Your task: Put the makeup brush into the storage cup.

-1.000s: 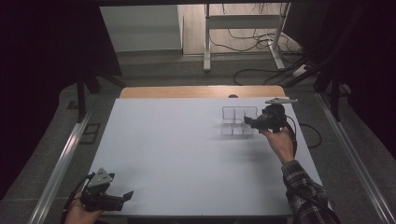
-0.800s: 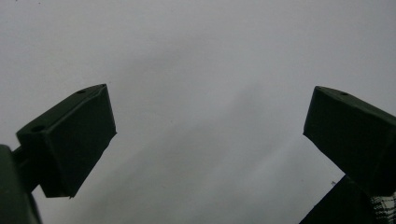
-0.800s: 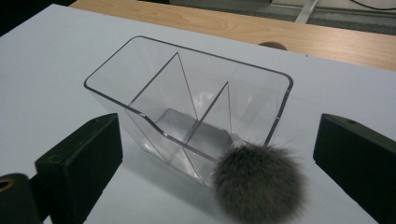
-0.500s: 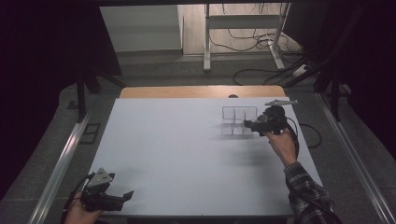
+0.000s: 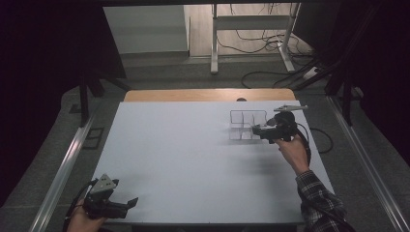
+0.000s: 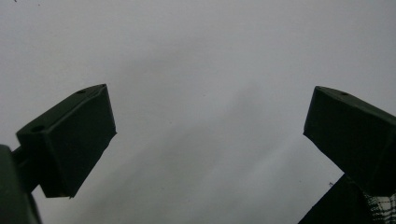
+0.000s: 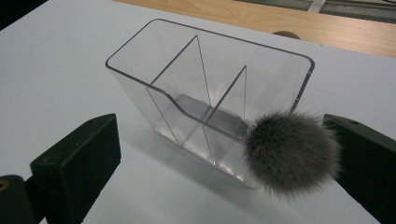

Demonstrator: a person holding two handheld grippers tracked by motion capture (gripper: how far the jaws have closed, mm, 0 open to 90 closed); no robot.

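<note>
Right tool (image 7: 219, 154) is gaping wide after opening, fluffy grey pom-pom (image 7: 292, 153) touching 1 jaw beside clear organizer (image 7: 205, 98); left tool (image 6: 205, 140) is gaping wide over worktop (image 5: 183, 154), holding nothing.

no readable text, labels or numbers

Wide open white surface (image 5: 193, 159) across the middle and left, nothing to dodge there. Over at the far right stands the clear divided organizer (image 7: 210, 98) (a grey fur ball (image 7: 292, 151) sits against its near corner), blocking that patch; bare room all round it.
</note>
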